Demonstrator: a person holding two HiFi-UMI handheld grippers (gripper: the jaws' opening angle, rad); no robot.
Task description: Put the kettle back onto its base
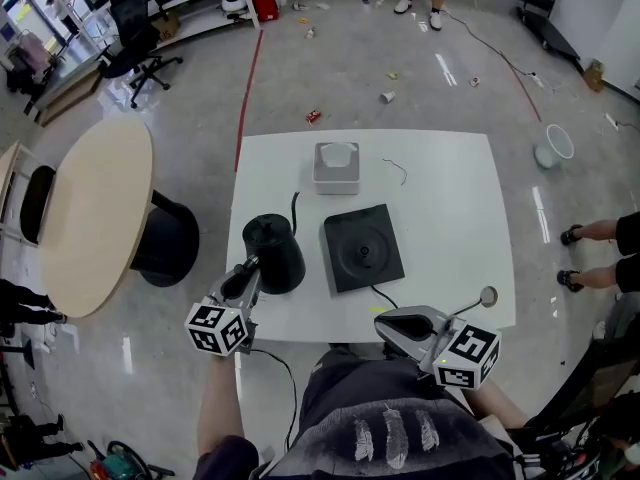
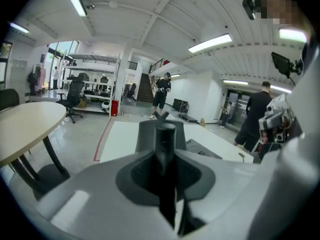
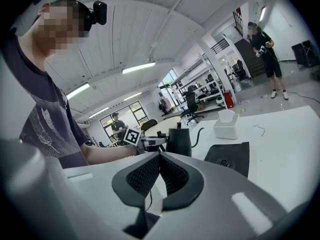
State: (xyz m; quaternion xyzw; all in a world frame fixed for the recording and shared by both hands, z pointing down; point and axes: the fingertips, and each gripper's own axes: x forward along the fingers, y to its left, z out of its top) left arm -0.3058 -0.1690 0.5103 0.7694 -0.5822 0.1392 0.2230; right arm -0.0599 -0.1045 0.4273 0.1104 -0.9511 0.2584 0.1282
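Black kettle (image 1: 272,251), handle pinched by left gripper (image 1: 248,271); base (image 1: 362,248) at 3 o'clock, white box (image 1: 336,167) at 1 o'clock; right gripper (image 1: 392,324), fingers pressed together.

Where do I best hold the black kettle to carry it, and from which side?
Its handle, from the side nearest you, opposite the thin spout. The handle stands upright and narrow, while the body of the kettle is round and wide. The left gripper is shut on it there.
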